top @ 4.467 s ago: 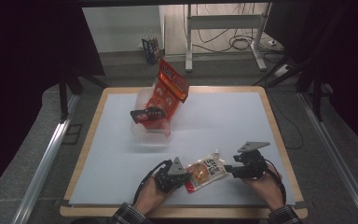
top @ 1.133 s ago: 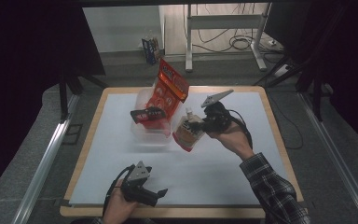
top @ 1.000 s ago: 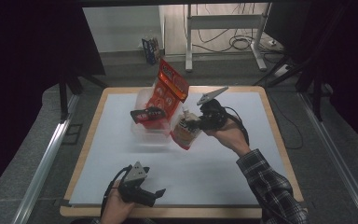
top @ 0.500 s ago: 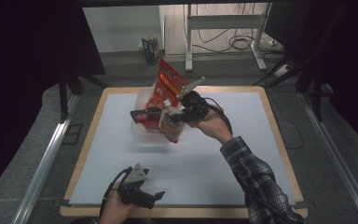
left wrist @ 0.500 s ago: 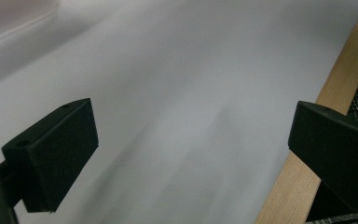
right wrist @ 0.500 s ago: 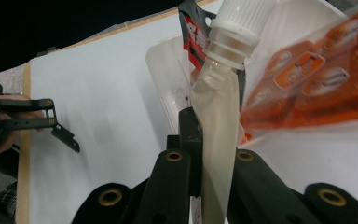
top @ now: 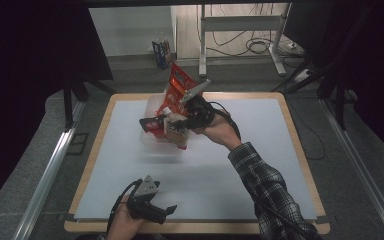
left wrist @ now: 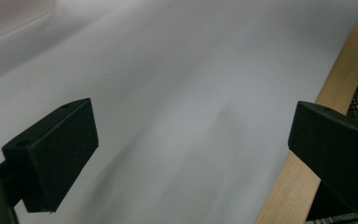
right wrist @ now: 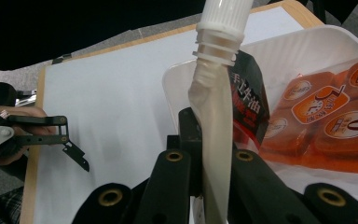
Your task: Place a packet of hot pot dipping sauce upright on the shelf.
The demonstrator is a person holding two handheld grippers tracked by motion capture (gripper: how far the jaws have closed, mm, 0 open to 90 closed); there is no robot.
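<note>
My right gripper (top: 179, 122) is shut on a pale spouted pouch (top: 181, 138) with a white screw cap (right wrist: 226, 18). It holds the pouch above the right rim of a clear plastic tub (top: 152, 142) at the table's far middle. In the right gripper view the jaws pinch the pouch (right wrist: 214, 102) upright. An orange snack bag (top: 181, 84) stands in the tub, and a dark red packet (top: 152, 124) leans beside it. My left gripper (top: 166, 214) rests open near the front edge, nothing between its jaws (left wrist: 191, 140).
The white mat (top: 260, 130) covers the table inside a wooden edge (left wrist: 303, 163). In the right gripper view the tub's wall (right wrist: 307, 42) holds the orange bag (right wrist: 335, 116) and the dark packet (right wrist: 249, 112). A plaid sleeve (top: 265, 185) crosses the right half.
The right gripper lifted the pouch from near the front edge and carried it left and away, up to the tub. The left gripper let go and has stayed near the front edge.
</note>
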